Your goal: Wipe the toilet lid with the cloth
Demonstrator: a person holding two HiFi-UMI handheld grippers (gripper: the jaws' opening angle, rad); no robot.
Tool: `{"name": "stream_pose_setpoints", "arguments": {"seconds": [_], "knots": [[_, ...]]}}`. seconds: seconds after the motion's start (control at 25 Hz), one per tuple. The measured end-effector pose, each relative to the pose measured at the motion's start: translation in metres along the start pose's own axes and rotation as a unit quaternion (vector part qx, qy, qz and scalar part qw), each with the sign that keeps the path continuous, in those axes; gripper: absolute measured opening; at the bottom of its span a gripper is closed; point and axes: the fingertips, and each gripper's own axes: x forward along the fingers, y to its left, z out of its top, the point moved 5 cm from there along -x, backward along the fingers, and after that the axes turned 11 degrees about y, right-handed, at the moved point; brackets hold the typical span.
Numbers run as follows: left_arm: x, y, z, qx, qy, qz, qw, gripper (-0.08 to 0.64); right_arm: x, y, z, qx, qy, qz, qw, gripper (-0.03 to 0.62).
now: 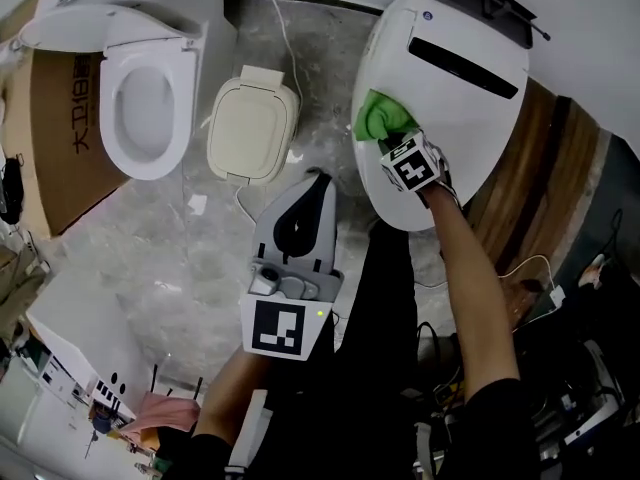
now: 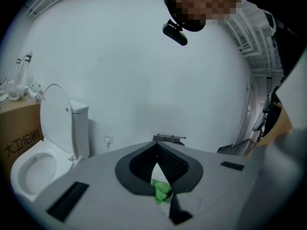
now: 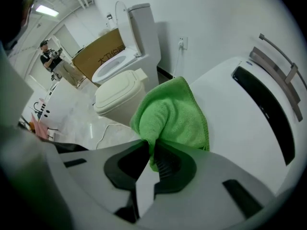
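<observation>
Closest to the camera, the left gripper hangs over the floor with its jaws pressed together on nothing. Further right, the right gripper pinches a bunched fold of the green cloth, which rests on the left edge of the white toilet lid. Soft, light and limp, the cloth will likely drag and crumple. A grip on the gathered fold suits it, while the glossy lid looks stiff and slippery.

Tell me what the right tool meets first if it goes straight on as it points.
The right tool meets the green cloth it grips, bunched ahead on the white toilet lid; past that likely the lid's rim, depth unclear.
</observation>
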Motion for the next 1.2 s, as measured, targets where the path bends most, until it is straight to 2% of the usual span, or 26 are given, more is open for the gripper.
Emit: {"name": "stream_pose_setpoints", "arguments": {"seconds": [0.28, 0.44, 0.56, 0.68, 0.8, 0.88, 1.04, 1.2], "knots": [[0.002, -0.029, -0.012, 0.014, 0.013, -0.015, 0.9997, 0.009, 0.018, 0.052, -0.053, -0.076, 0.043, 0.011, 0.996, 0.043], [0.004, -0.047, -0.014, 0.018, 0.017, -0.017, 0.9996, 0.009, 0.023, 0.071, -0.091, -0.092, 0.068, 0.033, 0.993, 0.043], [0.006, -0.063, -0.010, 0.018, 0.013, -0.017, 0.9996, 0.009, 0.020, 0.077, -0.120, -0.087, 0.079, 0.045, 0.992, 0.043], [0.005, -0.083, -0.004, 0.022, 0.012, -0.020, 0.9995, 0.009, 0.000, 0.078, -0.147, -0.046, 0.054, 0.045, 0.996, 0.043], [0.000, -0.104, 0.010, 0.039, 0.014, -0.025, 0.9988, 0.009, -0.040, 0.068, -0.169, 0.030, -0.002, 0.038, 0.999, 0.043], [-0.005, -0.116, 0.024, 0.052, 0.015, -0.026, 0.9982, 0.009, -0.072, 0.059, -0.180, 0.085, -0.042, 0.025, 0.995, 0.043], [-0.019, -0.141, 0.066, 0.082, 0.007, -0.029, 0.9962, 0.009, -0.148, 0.041, -0.192, 0.173, -0.120, -0.005, 0.978, 0.043], [-0.032, -0.166, 0.117, 0.121, -0.017, -0.040, 0.9917, 0.009, -0.236, 0.021, -0.184, 0.220, -0.208, -0.032, 0.953, 0.043]]}}
